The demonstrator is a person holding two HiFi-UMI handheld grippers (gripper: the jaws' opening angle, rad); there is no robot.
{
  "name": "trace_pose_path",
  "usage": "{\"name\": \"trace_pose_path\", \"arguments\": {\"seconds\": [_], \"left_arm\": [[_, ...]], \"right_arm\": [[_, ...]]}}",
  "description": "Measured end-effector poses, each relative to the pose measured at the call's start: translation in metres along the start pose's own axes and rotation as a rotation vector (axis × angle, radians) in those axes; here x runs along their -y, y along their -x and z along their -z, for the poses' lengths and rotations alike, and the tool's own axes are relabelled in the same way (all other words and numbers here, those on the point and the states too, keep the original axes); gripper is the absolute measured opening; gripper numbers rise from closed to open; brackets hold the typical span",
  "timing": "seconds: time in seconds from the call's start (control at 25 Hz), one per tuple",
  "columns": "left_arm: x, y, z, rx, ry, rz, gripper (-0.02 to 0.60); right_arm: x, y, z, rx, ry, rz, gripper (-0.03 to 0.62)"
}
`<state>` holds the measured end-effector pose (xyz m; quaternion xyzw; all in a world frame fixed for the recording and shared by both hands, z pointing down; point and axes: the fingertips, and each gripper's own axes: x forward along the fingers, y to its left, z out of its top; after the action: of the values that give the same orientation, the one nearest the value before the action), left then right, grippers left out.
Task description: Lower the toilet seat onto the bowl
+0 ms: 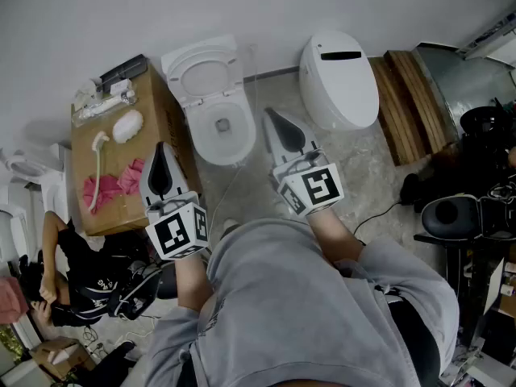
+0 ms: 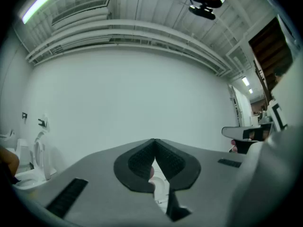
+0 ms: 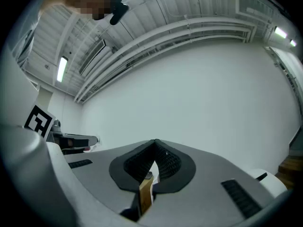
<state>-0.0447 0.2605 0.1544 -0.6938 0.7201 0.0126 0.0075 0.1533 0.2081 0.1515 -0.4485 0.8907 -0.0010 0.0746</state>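
The white toilet point(image 1: 224, 131) stands against the wall at the top middle of the head view. Its seat point(image 1: 201, 75) is raised and leans back toward the wall, so the bowl shows open below it. My left gripper point(image 1: 161, 147) is shut and holds nothing; it hovers left of the bowl, beside a cardboard box. My right gripper point(image 1: 271, 114) is also shut and holds nothing, just right of the bowl. In the left gripper view the tips point(image 2: 154, 141) meet in front of a bare white wall. The right gripper view shows the same, tips point(image 3: 155, 141) together.
A cardboard box point(image 1: 157, 107) left of the toilet carries a brush, pink cloth and white items. A second toilet point(image 1: 339, 79) with its lid down stands to the right, beside wooden planks point(image 1: 407, 103). A person point(image 1: 81, 272) sits at lower left. Black equipment point(image 1: 459, 216) fills the right side.
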Motion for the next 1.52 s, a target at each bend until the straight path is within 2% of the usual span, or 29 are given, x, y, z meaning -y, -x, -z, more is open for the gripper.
{"name": "trace_pose_path", "arguments": {"seconds": [0.28,0.52,1.08,1.32,1.52], "left_arm": [[0.011,-0.003,-0.003,-0.001,-0.001,-0.001,0.002],[0.021,-0.009,-0.001,-0.006,0.001,-0.010,0.002],[0.069,-0.020,0.010,-0.033,0.031,-0.053,0.002],[0.052,-0.031,0.015,-0.051,0.040,-0.065,0.002],[0.025,-0.054,0.019,-0.049,0.036,-0.026,0.002]], "right_arm": [[0.010,0.003,-0.003,0.003,-0.013,0.002,-0.002],[0.015,0.004,-0.003,-0.001,0.000,-0.032,-0.002],[0.058,0.011,0.001,-0.046,-0.004,-0.079,-0.002],[0.057,-0.006,0.009,-0.072,-0.003,-0.075,-0.002],[0.049,-0.036,0.017,-0.065,0.001,-0.027,-0.002]]}}
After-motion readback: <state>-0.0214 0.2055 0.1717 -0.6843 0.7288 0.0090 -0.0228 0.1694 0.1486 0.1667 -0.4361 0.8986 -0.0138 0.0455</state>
